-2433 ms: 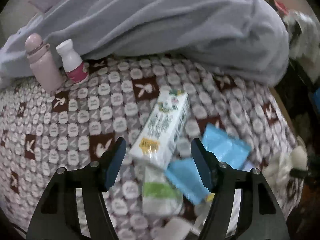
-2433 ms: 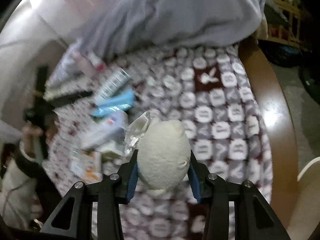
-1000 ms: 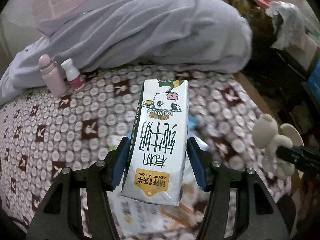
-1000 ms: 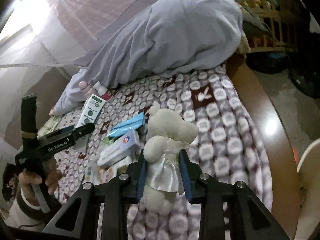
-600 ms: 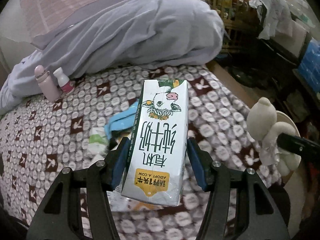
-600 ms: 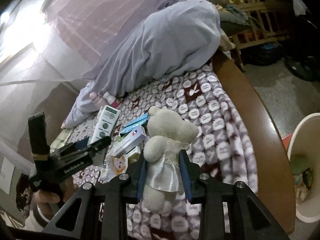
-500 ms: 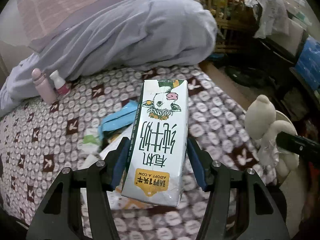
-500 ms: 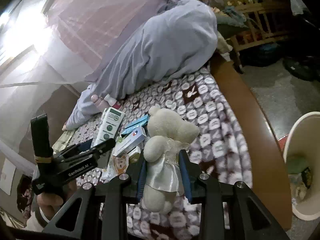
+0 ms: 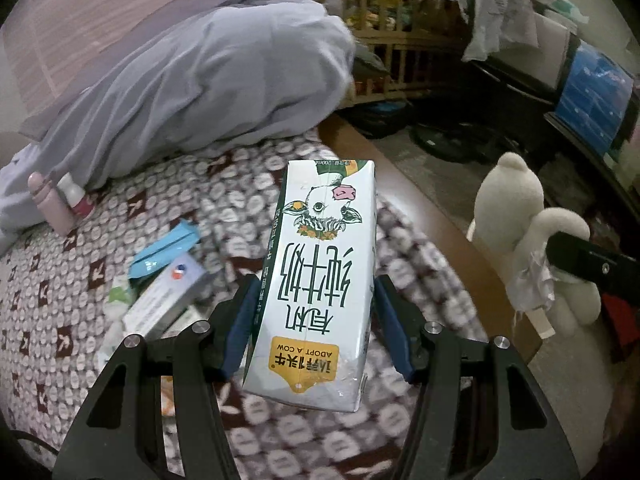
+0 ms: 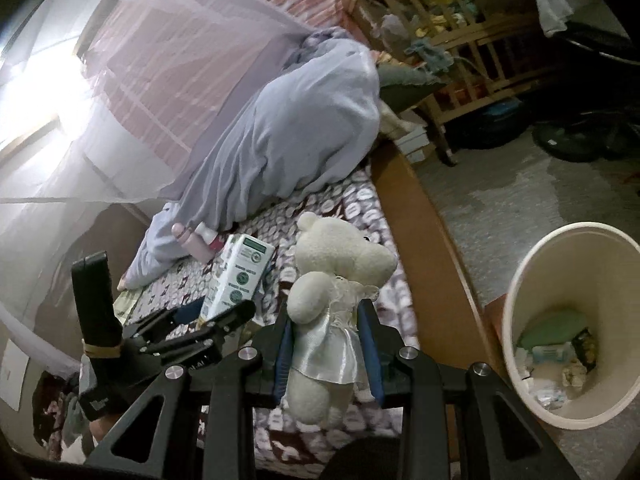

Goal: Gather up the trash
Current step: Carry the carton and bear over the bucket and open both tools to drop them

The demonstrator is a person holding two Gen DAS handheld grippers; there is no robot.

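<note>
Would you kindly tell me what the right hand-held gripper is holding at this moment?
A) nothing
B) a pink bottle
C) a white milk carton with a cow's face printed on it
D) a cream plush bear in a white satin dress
D: in the right wrist view, the right hand-held gripper has its blue pads pressed against both sides of the cream plush bear in a white satin dress; the left hand-held gripper has the white cow-print milk carton.

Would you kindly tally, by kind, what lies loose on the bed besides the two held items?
Bottles: 2, pink and white
Blue packet: 1
Flat white box: 1
Total: 4, though the pile may hide more.
</note>
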